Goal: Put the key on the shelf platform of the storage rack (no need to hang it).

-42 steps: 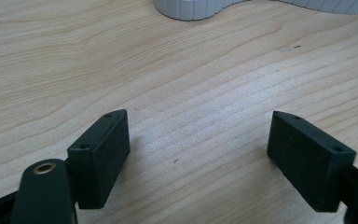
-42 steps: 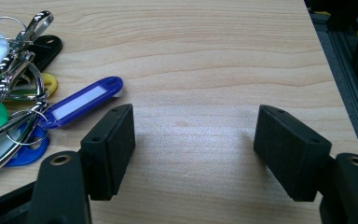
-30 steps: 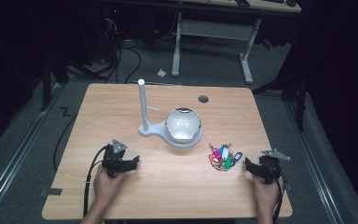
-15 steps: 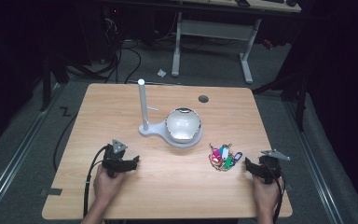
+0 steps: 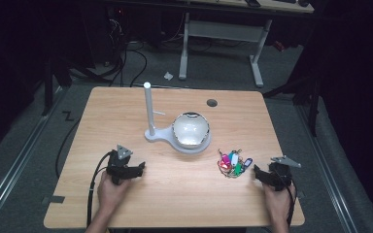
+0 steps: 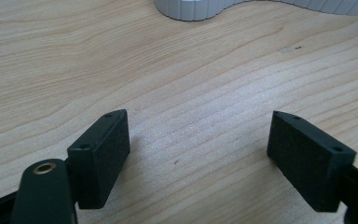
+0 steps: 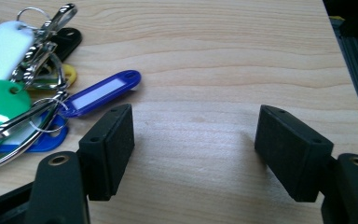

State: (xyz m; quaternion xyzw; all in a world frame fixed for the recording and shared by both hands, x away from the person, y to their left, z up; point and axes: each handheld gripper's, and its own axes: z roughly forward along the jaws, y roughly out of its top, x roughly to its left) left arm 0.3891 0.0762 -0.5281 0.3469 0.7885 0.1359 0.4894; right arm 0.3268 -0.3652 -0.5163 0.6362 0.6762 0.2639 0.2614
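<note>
Change: none since the earlier frames; work not begun.
Right gripper (image 5: 261,174): jaws wide, empty, key tag bunch (image 5: 231,163) just beside.
Left gripper (image 5: 137,169): jaws wide, empty.

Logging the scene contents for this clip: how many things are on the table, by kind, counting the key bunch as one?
White stand with post and bowl: 1
Bunch of key tags on rings: 1
Hand-held grippers, left gripper and right gripper, both with jaws apart: 2
Total: 4
</note>
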